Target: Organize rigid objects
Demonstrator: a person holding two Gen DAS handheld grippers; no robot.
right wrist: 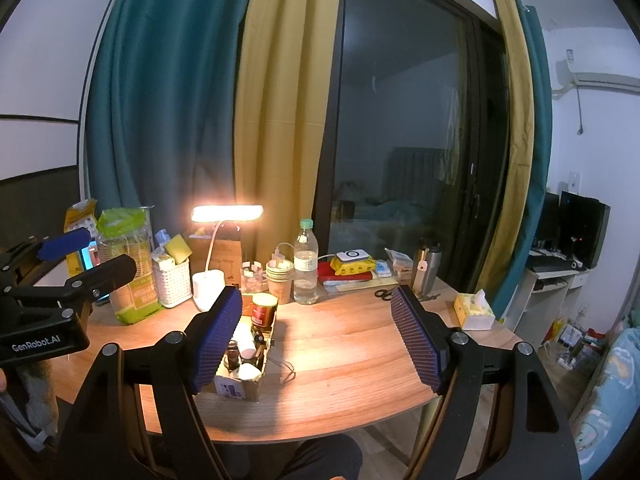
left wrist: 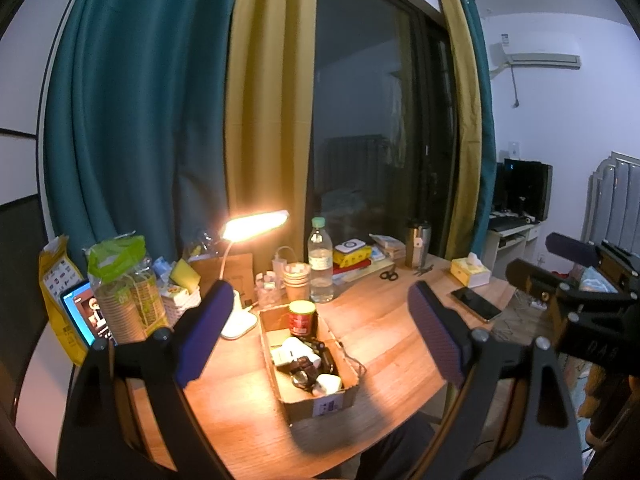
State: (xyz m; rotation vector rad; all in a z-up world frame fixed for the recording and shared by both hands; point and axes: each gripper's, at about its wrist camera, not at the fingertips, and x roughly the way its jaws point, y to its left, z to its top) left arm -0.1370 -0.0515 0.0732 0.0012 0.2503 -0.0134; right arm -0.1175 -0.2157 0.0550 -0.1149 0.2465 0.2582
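A shallow cardboard box (left wrist: 340,398) sits on the wooden desk (left wrist: 392,344). It holds a red can (left wrist: 303,317) at its far end and several small white and black items (left wrist: 304,364). My left gripper (left wrist: 320,336) is open and empty, held above and in front of the box. My right gripper (right wrist: 316,336) is open and empty, raised over the desk with the box (right wrist: 240,388) and red can (right wrist: 264,310) behind its left finger. Each gripper shows at the edge of the other's view.
A lit desk lamp (left wrist: 256,224), a water bottle (left wrist: 320,264), paper cups (left wrist: 297,284), a white basket (right wrist: 173,280), snack bags (left wrist: 120,280), scissors (left wrist: 389,275), a steel tumbler (left wrist: 418,244), a tissue box (left wrist: 470,271) and a phone (left wrist: 476,303) crowd the desk's back and right.
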